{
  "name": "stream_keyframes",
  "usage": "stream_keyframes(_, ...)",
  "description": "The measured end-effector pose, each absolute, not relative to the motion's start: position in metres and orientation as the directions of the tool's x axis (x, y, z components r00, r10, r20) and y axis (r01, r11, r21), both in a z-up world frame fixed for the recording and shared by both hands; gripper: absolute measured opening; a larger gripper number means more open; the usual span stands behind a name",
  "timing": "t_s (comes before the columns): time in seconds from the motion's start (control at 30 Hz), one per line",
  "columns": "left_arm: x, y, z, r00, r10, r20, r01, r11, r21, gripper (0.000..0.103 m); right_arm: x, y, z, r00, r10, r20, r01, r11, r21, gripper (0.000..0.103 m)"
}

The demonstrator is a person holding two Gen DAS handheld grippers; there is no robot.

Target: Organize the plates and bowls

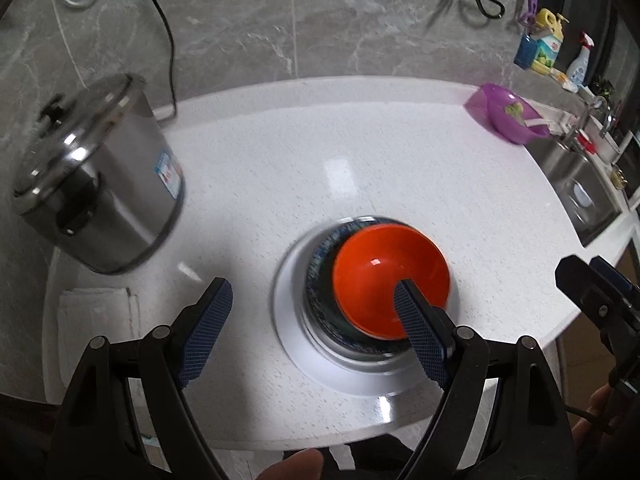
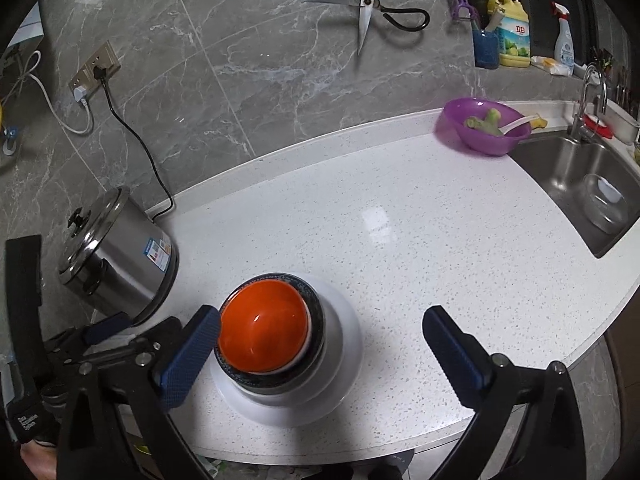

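An orange bowl (image 1: 390,276) sits nested in a dark patterned bowl (image 1: 320,280), which stands on a white plate (image 1: 288,320) on the white counter. The stack also shows in the right wrist view: orange bowl (image 2: 262,330), dark bowl (image 2: 316,312), plate (image 2: 344,344). My left gripper (image 1: 312,332) is open; its right finger (image 1: 420,336) lies over the orange bowl's near rim, its left finger out over the counter. My right gripper (image 2: 320,356) is open and empty, with the stack just inside its left finger (image 2: 188,356).
A steel pot with lid (image 1: 100,176) stands at the left, near a folded white cloth (image 1: 96,320). A purple bowl with scraps (image 2: 484,126) sits at the back right beside the sink (image 2: 580,184). Scissors (image 2: 368,4) hang on the wall. Bottles (image 2: 512,32) stand behind the sink.
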State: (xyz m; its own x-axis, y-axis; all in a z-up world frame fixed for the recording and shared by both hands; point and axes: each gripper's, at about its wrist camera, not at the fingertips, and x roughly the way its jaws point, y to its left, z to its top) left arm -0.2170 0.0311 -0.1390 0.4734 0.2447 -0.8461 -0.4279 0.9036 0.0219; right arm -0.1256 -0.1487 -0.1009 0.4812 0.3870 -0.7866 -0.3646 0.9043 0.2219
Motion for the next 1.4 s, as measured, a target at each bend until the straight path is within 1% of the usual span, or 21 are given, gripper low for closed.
stream_keyframes(0.13,-0.218,0.033,-0.135,0.501,0.213,-0.839,-0.415,0.910,-0.017,0.082,-0.123,-0.146,-0.104,0.471,0.374,-0.799,-0.365,0.907,0.210,0.103)
stream_keyframes(0.4,-0.215,0.033,-0.139,0.478,0.207,-0.854,-0.415,0.910,-0.012,0.082,-0.122,-0.139,-0.107,0.483,0.306,-0.820,-0.366,0.922,0.128,0.103)
stream_keyframes(0.67,-0.212,0.034,-0.140,0.466,0.212,-0.859,-0.426,0.904,-0.009,0.082,-0.120,-0.137,-0.108,0.492,0.267,-0.829,-0.359,0.930,0.086,0.103)
stream_keyframes(1.4,-0.213,0.030,-0.141,0.454,0.223,-0.863,-0.448,0.894,-0.005,0.082,-0.117,-0.126,-0.112,0.476,0.269,-0.837,-0.379,0.922,0.081,0.103)
